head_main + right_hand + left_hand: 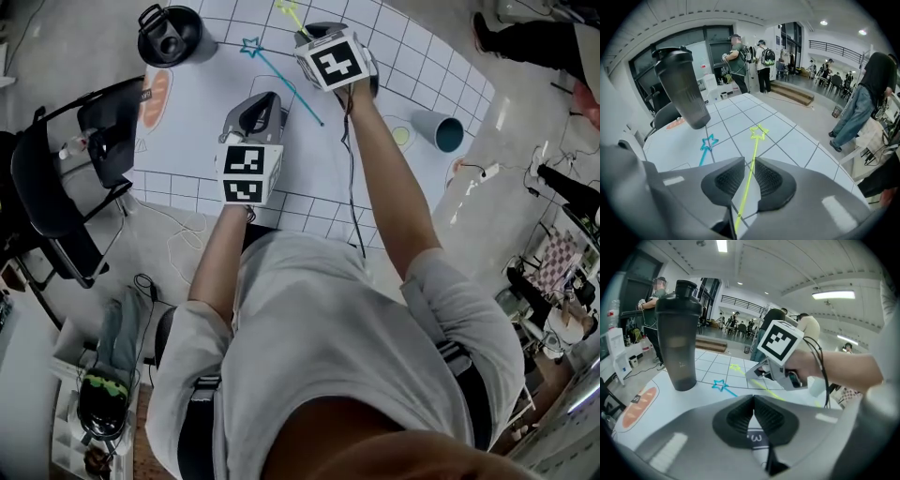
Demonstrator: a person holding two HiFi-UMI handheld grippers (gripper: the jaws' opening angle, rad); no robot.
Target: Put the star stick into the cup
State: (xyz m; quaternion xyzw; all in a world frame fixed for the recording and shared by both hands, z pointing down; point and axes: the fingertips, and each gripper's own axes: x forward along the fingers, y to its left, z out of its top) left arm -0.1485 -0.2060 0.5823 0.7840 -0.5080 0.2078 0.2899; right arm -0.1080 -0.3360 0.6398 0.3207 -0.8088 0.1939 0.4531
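Note:
A yellow-green star stick [757, 140] lies on the white gridded table [187, 141], its star [289, 11] at the far edge. My right gripper [749, 161] is down over its shaft; the jaws stand a little apart, with the stick running between them nearer the right pad. A blue star stick [281, 80] lies slantwise between the two grippers. My left gripper [267, 98] hovers near the table's middle, shut with nothing in it. A tall black shaker cup [169, 36] stands at the far left. A teal cup [441, 131] lies at the right.
An orange oval print [155, 98] marks the mat's left edge, near a black chair [94, 131]. A small round yellowish thing [401, 136] sits beside the teal cup. A cable [349, 169] trails from the right gripper. People stand in the background.

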